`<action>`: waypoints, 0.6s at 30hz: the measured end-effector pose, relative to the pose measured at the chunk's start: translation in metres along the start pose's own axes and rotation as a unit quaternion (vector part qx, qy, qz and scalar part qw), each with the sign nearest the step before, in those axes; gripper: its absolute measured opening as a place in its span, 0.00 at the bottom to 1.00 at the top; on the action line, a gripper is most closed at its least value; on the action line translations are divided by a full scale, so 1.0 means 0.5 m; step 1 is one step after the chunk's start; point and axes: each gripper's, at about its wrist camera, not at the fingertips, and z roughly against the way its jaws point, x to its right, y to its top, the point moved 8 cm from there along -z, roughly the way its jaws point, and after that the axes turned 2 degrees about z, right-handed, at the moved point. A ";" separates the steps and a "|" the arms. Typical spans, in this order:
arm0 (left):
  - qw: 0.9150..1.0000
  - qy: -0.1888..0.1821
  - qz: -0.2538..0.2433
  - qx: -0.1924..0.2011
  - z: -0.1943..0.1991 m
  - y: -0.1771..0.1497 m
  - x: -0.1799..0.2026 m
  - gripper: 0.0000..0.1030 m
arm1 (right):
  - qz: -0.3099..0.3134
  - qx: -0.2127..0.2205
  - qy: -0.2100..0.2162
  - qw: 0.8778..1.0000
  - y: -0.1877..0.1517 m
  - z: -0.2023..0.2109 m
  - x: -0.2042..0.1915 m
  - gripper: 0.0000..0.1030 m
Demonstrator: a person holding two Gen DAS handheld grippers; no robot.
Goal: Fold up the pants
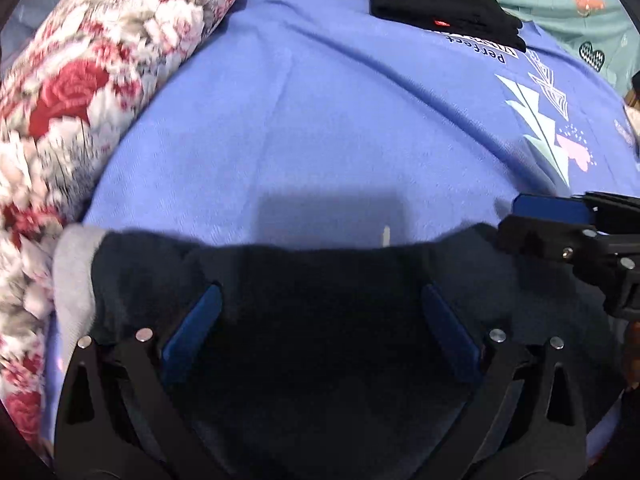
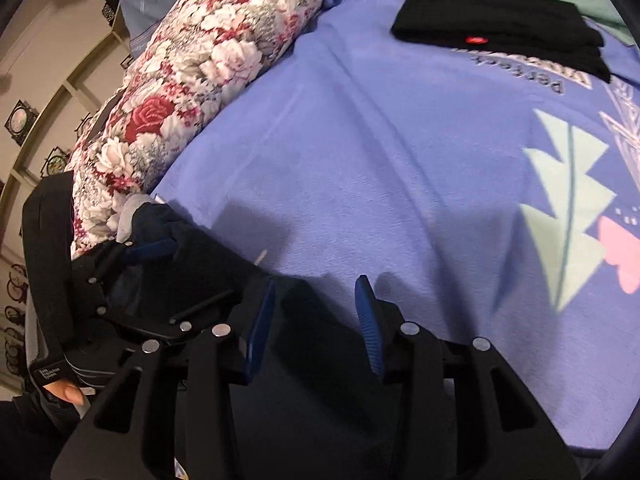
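Lying across the lower frame, the dark pants (image 1: 320,280) are straddled by the spread left gripper (image 1: 320,312), their right edge met by the half-spread, unpinching right gripper (image 2: 316,312).

Right gripper (image 2: 316,304) hangs over dark pants (image 2: 312,420) on a blue bedsheet (image 2: 360,160), jaws apart, blue pads not pressing cloth. Left gripper (image 2: 160,264) sits at the pants' left end. Floral blanket (image 2: 192,80) upper left; folded black garment (image 2: 500,28) far side.
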 end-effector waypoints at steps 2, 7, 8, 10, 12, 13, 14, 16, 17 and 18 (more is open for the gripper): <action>1.000 -0.002 -0.004 -0.001 0.000 -0.008 -0.002 0.98 | 0.012 -0.015 0.003 1.000 -0.007 -0.015 -0.013 0.41; 1.000 -0.007 -0.011 -0.001 0.007 -0.019 -0.002 0.98 | 0.061 -0.041 -0.016 0.997 -0.036 -0.043 -0.041 0.31; 1.000 -0.009 -0.009 -0.001 0.011 -0.020 -0.004 0.98 | 0.070 -0.038 -0.019 0.997 -0.036 -0.042 -0.047 0.23; 1.000 -0.016 -0.005 0.000 0.022 -0.021 -0.008 0.98 | 0.088 -0.014 -0.035 0.995 -0.030 -0.023 -0.056 0.16; 1.000 -0.022 0.003 0.013 0.043 -0.018 -0.018 0.98 | 0.100 0.021 -0.045 0.994 -0.016 0.004 -0.065 0.14; 1.000 -0.023 0.009 0.019 0.049 -0.016 -0.025 0.98 | 0.106 0.038 -0.049 0.992 -0.009 0.018 -0.069 0.14; 0.999 -0.022 0.015 0.022 0.051 -0.014 -0.032 0.98 | 0.110 0.044 -0.052 0.992 -0.005 0.021 -0.069 0.14; 1.000 -0.009 0.020 0.011 0.034 -0.015 -0.048 0.98 | 0.107 0.030 -0.068 0.991 -0.007 -0.005 -0.049 0.14; 1.000 -0.009 0.021 0.005 0.026 -0.018 -0.050 0.98 | 0.106 0.019 -0.077 0.991 -0.010 -0.025 -0.040 0.15; 1.000 -0.006 0.017 0.004 0.021 -0.021 -0.050 0.98 | 0.110 0.011 -0.089 0.990 -0.014 -0.043 -0.033 0.19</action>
